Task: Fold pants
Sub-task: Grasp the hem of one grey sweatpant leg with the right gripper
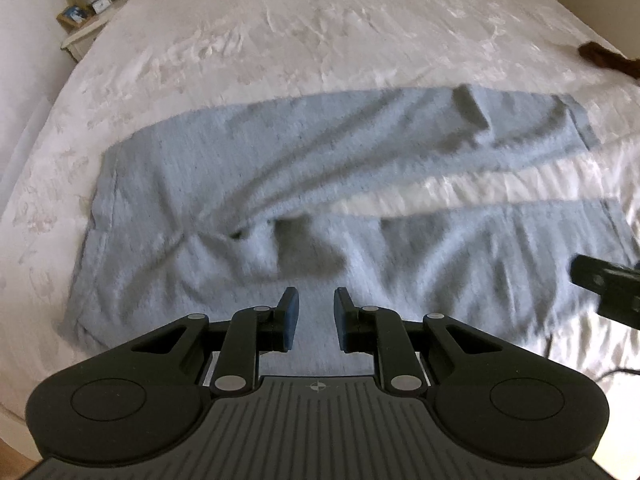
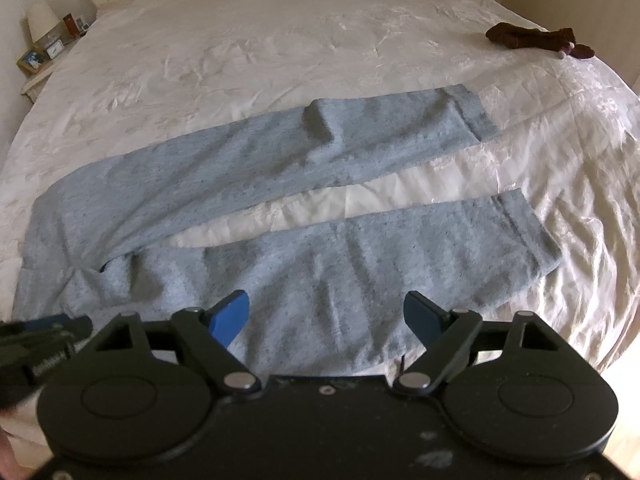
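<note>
Light blue-grey pants (image 2: 280, 208) spread flat across the white bedspread (image 2: 280, 40), waistband toward the nightstand (image 2: 36, 68) side, two legs stretching away from it and splitting, a wedge of bedspread bare between them. A raised fold on the leg farther from the claws.

Left gripper (image 1: 316, 318) poised over the near edge of the pants, close to the crotch where the cloth bunches; jaws parted by a narrow gap, nothing pinched, grey fabric visible through the gap. Cannot tell whether the tips touch the cloth.

Right gripper (image 2: 326, 318) over the nearer leg, farther from the nightstand than the left one; jaws spread wide, nothing between the pads but the leg lying below.

Brown soft toy (image 2: 536, 40) at the bedspread's far edge, well apart from the pants, opposite the nightstand.
</note>
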